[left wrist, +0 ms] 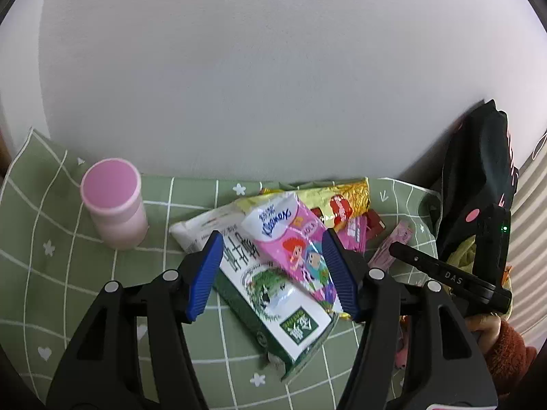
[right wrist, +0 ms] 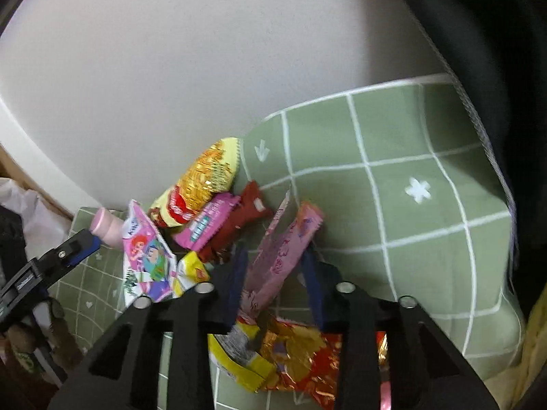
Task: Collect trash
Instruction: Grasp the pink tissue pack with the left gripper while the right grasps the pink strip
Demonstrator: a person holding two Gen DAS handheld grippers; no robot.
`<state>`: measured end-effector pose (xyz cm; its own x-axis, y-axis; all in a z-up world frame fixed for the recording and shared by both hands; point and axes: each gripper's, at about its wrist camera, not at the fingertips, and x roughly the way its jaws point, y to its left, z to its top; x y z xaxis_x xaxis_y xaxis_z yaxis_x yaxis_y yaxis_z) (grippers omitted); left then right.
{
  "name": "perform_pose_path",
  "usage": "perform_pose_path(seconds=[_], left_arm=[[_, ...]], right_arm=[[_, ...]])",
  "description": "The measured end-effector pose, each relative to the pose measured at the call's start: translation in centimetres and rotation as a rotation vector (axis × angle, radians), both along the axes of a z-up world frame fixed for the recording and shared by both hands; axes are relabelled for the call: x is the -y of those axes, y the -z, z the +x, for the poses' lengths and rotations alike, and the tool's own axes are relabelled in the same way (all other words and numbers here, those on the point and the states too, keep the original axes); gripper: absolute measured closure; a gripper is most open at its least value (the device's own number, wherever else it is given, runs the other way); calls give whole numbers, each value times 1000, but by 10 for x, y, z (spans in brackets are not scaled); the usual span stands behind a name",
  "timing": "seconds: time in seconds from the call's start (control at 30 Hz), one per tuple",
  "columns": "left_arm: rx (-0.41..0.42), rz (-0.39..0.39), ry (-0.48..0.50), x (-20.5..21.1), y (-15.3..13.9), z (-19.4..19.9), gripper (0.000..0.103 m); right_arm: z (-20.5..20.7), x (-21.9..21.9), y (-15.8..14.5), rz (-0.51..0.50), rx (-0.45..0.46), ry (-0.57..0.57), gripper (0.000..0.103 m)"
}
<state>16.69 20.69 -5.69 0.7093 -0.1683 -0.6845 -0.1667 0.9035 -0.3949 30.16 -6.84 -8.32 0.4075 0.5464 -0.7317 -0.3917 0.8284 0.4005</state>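
Observation:
A heap of snack wrappers lies on a green checked cloth [left wrist: 51, 273]. My left gripper [left wrist: 271, 239] stands open over a pink cartoon tissue pack [left wrist: 294, 239] and a green-and-white packet [left wrist: 273, 294]; its blue pads straddle them without pressing. In the right wrist view my right gripper [right wrist: 275, 256] is shut on a pale pink wrapper [right wrist: 283, 246], which stands folded and creased between the blurred fingers. Behind it lie a yellow noodle bag [right wrist: 208, 174], a pink bar [right wrist: 208, 225] and a dark red wrapper [right wrist: 246, 212]. A gold-and-red wrapper [right wrist: 301, 348] lies under the right gripper.
A pink lidded cup [left wrist: 112, 205] stands at the left by the white wall. An open black bag [left wrist: 478, 171] hangs at the right edge of the cloth, behind a hand in a rust sleeve [left wrist: 506, 345]. The cloth rises in a fold [right wrist: 410, 188] to the right.

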Motion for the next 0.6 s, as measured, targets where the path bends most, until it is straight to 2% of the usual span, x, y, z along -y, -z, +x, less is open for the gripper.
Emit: perform_pose_path(seconds=[0.03,0.13,0.4,0.6], left_arm=[[-2,0,2,0,1,4,46],[-18,-9,5,-1,4,11,46],[-62,-37,-2,-3,17,21,46],[-107,-58,-4,-8,27,41,46]], right_arm=[[0,-1,-2,-10,6,-5,94],[-6,-1,-12,-33,42,-26,99],[-25,24,-50,-39,136,15,100],[-39,30,-66,-98,203,10,100]])
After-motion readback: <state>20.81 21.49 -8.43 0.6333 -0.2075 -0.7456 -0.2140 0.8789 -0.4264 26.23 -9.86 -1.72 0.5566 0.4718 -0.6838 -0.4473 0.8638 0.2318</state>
